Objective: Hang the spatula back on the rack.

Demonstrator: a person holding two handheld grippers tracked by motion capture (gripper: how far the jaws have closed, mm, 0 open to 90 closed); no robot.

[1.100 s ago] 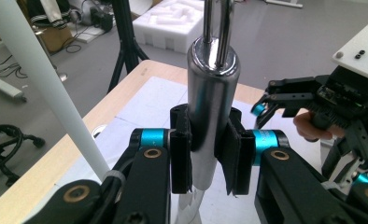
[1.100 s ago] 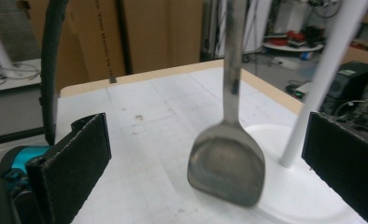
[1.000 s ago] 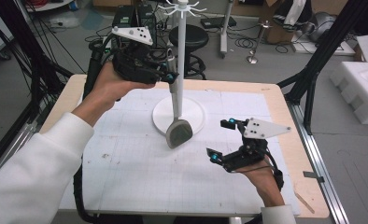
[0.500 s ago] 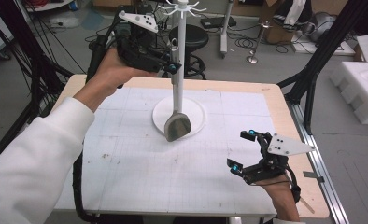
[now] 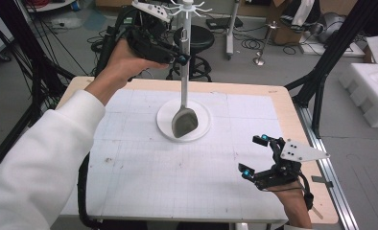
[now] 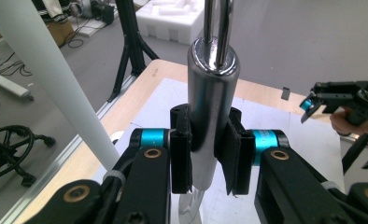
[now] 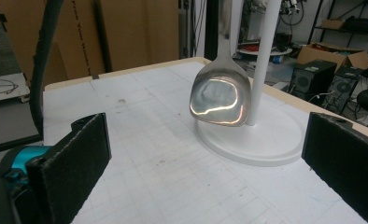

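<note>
Since the earlier frames, the right gripper has drawn back toward the near right corner of the tabletop, and the left gripper has risen slightly beside the stand's pole. Left gripper is clenched on the polished metal handle of a spatula, its black pads pressing both sides of the cylindrical grip. The spatula hangs upright, its rounded, mirror-bright blade over the white circular base of the rack stand; whether blade touches base is uncertain. Right gripper is released, jaws spread wide, well apart from the spatula. Gridded white sheet covers the tabletop.
</note>
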